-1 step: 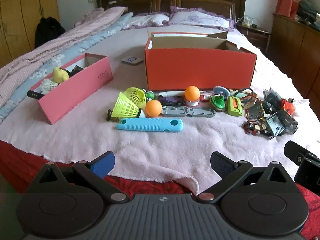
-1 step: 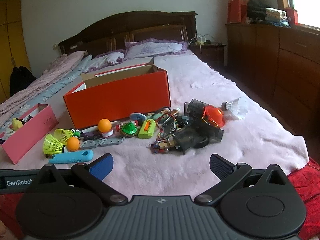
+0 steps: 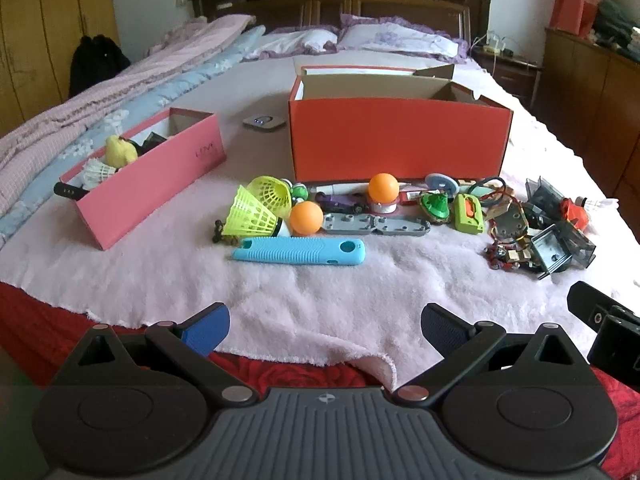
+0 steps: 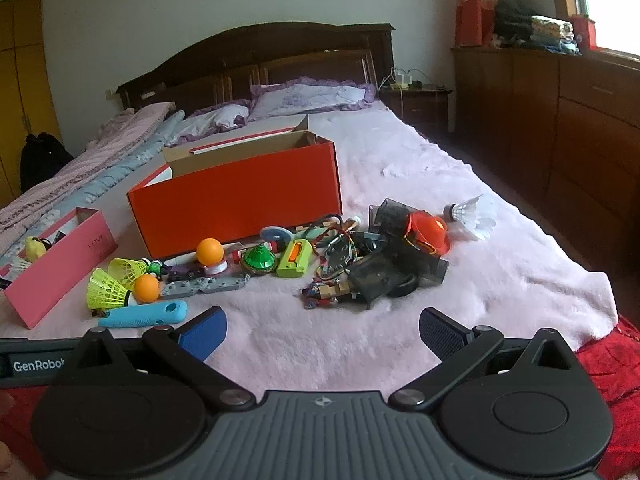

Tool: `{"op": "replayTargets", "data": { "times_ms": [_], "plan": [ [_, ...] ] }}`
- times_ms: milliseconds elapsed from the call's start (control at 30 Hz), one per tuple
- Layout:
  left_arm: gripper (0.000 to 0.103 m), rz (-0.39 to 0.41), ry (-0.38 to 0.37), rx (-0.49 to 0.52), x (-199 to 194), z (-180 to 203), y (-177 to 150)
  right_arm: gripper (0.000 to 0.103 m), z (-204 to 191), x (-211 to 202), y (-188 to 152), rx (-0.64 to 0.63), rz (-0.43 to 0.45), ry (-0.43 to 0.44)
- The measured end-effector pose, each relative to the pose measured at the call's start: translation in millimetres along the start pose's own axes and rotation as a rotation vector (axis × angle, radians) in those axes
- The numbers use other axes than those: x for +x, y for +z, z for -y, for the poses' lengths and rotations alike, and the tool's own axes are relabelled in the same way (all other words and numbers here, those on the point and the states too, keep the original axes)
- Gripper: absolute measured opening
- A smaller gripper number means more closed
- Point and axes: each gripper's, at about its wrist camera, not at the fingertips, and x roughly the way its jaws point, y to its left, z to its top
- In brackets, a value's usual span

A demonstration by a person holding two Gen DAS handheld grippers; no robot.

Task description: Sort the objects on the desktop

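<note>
A row of small objects lies on the pink blanket (image 3: 320, 288) in front of an open orange box (image 3: 400, 140): two yellow shuttlecocks (image 3: 252, 216), two orange balls (image 3: 306, 218), a light blue ribbed handle (image 3: 300, 251), a grey plate (image 3: 376, 225), a green top (image 3: 436, 204) and a green case (image 3: 468, 214). A heap of dark plastic parts and wiring (image 4: 380, 268) sits to the right, with a white shuttlecock (image 4: 472, 214) beyond it. A pink box (image 3: 152, 192) on the left holds a yellow toy. My left gripper (image 3: 324, 320) and my right gripper (image 4: 322, 326) are both open, empty and well short of the objects.
The blanket ends at a red bedcover (image 3: 40, 312) near both grippers. Pillows and a dark headboard (image 4: 260, 56) stand at the far end. Wooden cabinets (image 4: 580, 120) line the right side. A small white device (image 3: 262, 122) lies between the two boxes.
</note>
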Motion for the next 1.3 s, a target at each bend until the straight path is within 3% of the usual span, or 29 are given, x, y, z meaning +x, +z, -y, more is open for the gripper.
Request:
{"op": "replayTargets", "data": {
  "times_ms": [1300],
  "plan": [
    [0.103, 0.005, -0.043, 0.039, -0.9, 12.0, 2.4, 0.103, -0.8, 1.2, 5.9, -0.009, -0.002, 0.023]
  ]
}}
